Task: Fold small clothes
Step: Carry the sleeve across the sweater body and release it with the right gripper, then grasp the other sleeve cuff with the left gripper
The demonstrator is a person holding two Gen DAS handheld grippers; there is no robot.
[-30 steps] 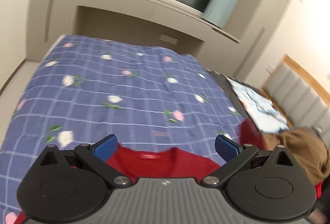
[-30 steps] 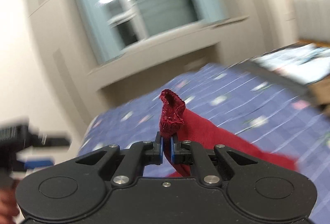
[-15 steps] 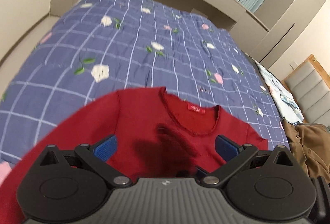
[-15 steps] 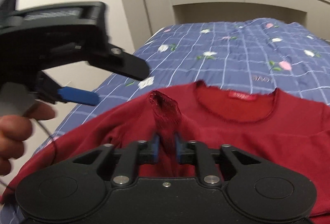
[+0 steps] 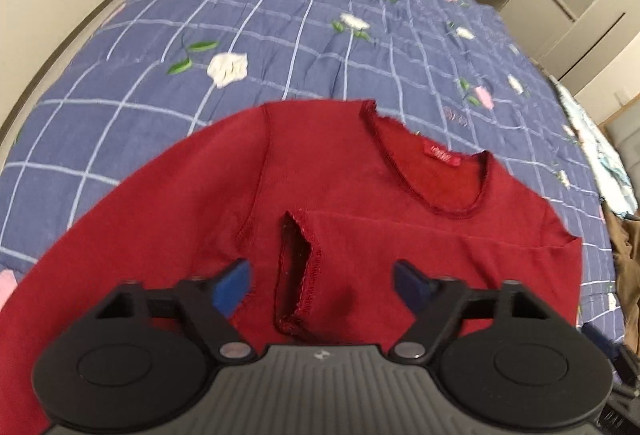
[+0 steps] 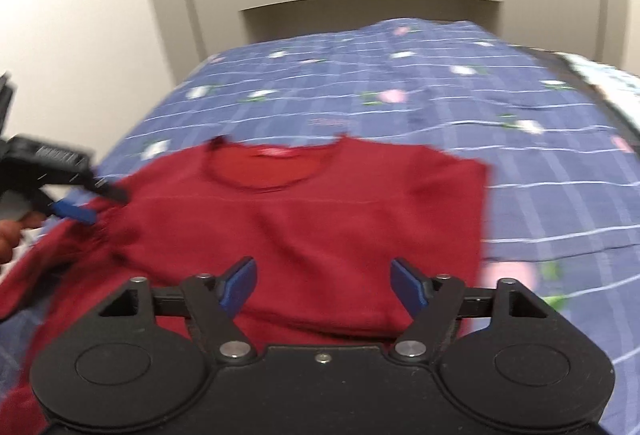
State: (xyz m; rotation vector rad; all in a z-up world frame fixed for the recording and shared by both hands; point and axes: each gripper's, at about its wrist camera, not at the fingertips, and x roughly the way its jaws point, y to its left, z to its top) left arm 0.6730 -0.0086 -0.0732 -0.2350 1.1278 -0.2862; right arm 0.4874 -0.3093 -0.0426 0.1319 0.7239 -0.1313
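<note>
Bed (image 5: 304, 23), covered by a blue quilted bedspread with a pale grid and embroidered flowers: being shown in both wrist views, reaching back to a beige wall unit.

Dark red long-sleeved knit sweater (image 5: 352, 195): being seen laid flat on the near part of the bedspread, neckline toward the far end, a red label (image 5: 442, 155) showing inside the collar. One sleeve is being shown folded across the chest, its open cuff (image 5: 298, 271) lying between the left gripper's blue pads. In the right wrist view the sweater (image 6: 304, 219) is being displayed blurred, with its other sleeve trailing off toward the left edge.

Left gripper (image 5: 322, 283), black with blue pads: being held over the folded sleeve, jaws spread wide, nothing gripped. It is also being seen from the side in the right wrist view (image 6: 76, 209), above the trailing sleeve.

Right gripper (image 6: 323, 283), same make: being held over the sweater's lower body, jaws spread wide, nothing gripped.

Brown garment (image 5: 628, 259): being glimpsed at the bed's right edge.
</note>
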